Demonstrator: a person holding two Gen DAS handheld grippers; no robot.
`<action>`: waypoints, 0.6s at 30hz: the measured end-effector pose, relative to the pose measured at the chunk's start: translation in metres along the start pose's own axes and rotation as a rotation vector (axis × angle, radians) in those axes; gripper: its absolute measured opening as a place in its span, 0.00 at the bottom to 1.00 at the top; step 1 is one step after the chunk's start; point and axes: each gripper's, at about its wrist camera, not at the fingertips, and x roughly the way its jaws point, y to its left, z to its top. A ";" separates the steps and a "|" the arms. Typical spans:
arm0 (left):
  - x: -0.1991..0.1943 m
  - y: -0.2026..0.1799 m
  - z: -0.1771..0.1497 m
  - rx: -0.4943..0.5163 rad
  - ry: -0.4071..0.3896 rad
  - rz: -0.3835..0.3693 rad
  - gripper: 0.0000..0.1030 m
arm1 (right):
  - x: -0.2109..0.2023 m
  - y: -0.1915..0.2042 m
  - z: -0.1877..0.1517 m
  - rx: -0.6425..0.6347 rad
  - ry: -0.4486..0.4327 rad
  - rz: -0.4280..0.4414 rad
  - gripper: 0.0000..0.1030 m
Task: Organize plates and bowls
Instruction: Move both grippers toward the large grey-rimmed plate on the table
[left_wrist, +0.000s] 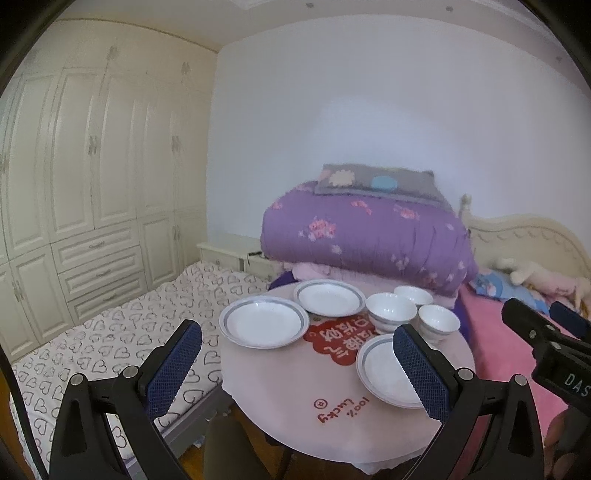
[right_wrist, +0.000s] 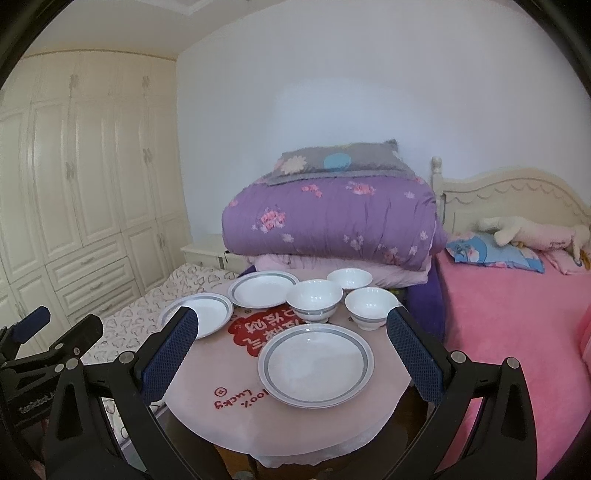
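Note:
Three white plates with grey rims and three white bowls lie apart on a small round table (left_wrist: 332, 417) with a pink cloth. In the left wrist view: left plate (left_wrist: 263, 322), far plate (left_wrist: 328, 297), near plate (left_wrist: 388, 373), big bowl (left_wrist: 390, 311), far bowl (left_wrist: 413, 294), right bowl (left_wrist: 439, 322). In the right wrist view: near plate (right_wrist: 314, 364), left plate (right_wrist: 207, 314), far plate (right_wrist: 262, 288), big bowl (right_wrist: 314, 299), far bowl (right_wrist: 349, 277), right bowl (right_wrist: 370, 306). My left gripper (left_wrist: 297, 345) and right gripper (right_wrist: 290, 332) are open, empty, above the table's near side.
A folded purple quilt (right_wrist: 328, 225) with a pillow is stacked behind the table. A pink bed (right_wrist: 509, 314) lies to the right, a heart-print mattress (left_wrist: 110, 339) to the left, with a cream wardrobe (left_wrist: 74, 184) beyond. The right gripper's body (left_wrist: 546, 343) shows in the left wrist view.

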 end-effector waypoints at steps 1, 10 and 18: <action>0.004 0.001 -0.001 0.010 0.060 0.006 0.99 | 0.004 -0.002 -0.001 0.000 0.006 -0.004 1.00; 0.069 0.001 0.007 0.110 0.116 0.042 0.99 | 0.045 -0.034 0.000 0.000 0.062 -0.042 1.00; 0.136 -0.002 0.011 0.156 0.196 0.061 0.99 | 0.102 -0.077 -0.016 0.027 0.189 -0.074 1.00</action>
